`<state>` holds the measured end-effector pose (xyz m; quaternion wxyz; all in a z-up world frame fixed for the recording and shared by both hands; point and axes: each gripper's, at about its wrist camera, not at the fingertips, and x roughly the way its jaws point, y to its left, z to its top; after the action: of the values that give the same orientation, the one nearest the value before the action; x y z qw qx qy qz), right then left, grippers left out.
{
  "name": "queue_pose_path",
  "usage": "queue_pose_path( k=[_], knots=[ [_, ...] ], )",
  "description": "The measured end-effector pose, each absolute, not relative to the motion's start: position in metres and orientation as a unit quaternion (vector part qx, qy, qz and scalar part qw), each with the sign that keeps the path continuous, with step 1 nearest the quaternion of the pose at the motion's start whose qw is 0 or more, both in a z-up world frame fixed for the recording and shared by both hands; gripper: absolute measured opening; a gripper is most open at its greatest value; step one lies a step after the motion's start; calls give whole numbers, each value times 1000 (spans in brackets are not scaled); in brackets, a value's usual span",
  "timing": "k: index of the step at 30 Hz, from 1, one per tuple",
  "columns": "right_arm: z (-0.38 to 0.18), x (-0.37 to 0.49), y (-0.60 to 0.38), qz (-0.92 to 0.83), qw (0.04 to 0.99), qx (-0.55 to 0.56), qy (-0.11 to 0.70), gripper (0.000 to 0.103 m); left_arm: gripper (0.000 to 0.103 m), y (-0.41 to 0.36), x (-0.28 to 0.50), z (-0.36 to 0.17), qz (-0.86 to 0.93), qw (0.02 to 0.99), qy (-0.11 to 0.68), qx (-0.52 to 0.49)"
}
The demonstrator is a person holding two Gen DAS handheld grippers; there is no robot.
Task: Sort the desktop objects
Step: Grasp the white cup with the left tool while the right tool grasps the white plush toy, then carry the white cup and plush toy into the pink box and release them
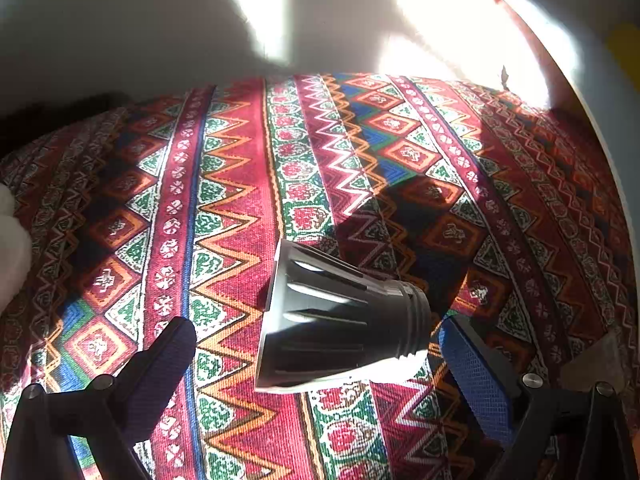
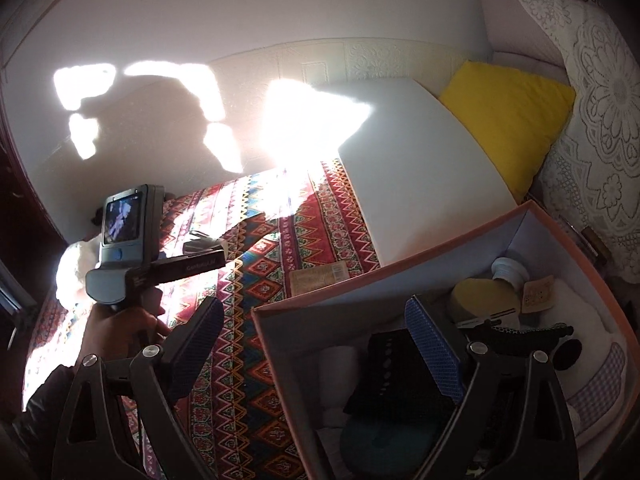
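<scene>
While the dark metal flashlight head [image 1: 340, 320] lies on its side on the patterned tablecloth [image 1: 240, 200], I see it sitting between my left gripper's [image 1: 316, 344] spread fingers, which grasp nothing. My right gripper [image 2: 316, 340] is released too, empty, hanging over the near wall of the pink storage box [image 2: 360, 280] with assorted items inside. Beyond it a yellow cushion [image 2: 508, 128] leans by a white block [image 2: 420, 160].
</scene>
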<state>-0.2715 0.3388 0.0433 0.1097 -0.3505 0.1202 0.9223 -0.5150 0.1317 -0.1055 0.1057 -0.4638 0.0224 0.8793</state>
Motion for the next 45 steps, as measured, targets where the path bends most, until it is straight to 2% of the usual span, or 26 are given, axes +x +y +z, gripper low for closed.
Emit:
queue_pose_path(
  k=[4,7,9,14,17,19,22,25,28,32,35,37,38,39,41,45],
  knots=[
    [43,-272,366,919,120,-331,177,92,60,126,-495,-104,883,119,37,-452],
    [46,-270,375,919,107,-313,216,80,60,95,-447,-83,892,137,42,-428],
    [51,-269,371,921,101,-307,217,78,60,61,-399,-66,897,143,29,-417],
    [67,-263,330,933,48,-306,182,80,60,-34,-274,-37,905,124,-3,-407],
    [66,-267,292,931,-10,-316,181,92,60,-88,-225,-26,915,93,-27,-391],
    [57,-275,264,919,-64,-331,206,94,60,-115,-213,-23,921,74,-46,-380],
    [25,-305,221,857,-173,-371,314,94,60,-148,-218,-22,924,66,-77,-369],
    [-14,-351,179,791,-210,-396,415,95,60,-171,-223,-22,926,51,-85,-363],
    [-48,-419,127,736,-256,-399,483,102,60,-195,-227,-24,925,36,-104,-364],
    [-111,-515,65,643,-247,-443,573,103,60,-224,-228,-25,924,9,-117,-363],
    [-139,-575,34,642,-197,-448,590,103,60,-239,-226,-26,923,-2,-130,-361],
    [-134,-604,16,665,-195,-437,574,103,60,-242,-228,-27,923,-3,-133,-362],
    [-127,-613,8,678,-202,-429,561,94,60,-242,-229,-27,923,-2,-134,-362],
    [-122,-615,2,682,-215,-434,548,76,60,-242,-230,-26,922,1,-135,-362],
    [-110,-613,-7,689,-242,-443,521,72,60,-237,-228,-23,924,7,-136,-357],
    [-61,-527,22,719,-292,-418,473,71,60,-219,-215,-12,930,25,-130,-344]
  ],
)
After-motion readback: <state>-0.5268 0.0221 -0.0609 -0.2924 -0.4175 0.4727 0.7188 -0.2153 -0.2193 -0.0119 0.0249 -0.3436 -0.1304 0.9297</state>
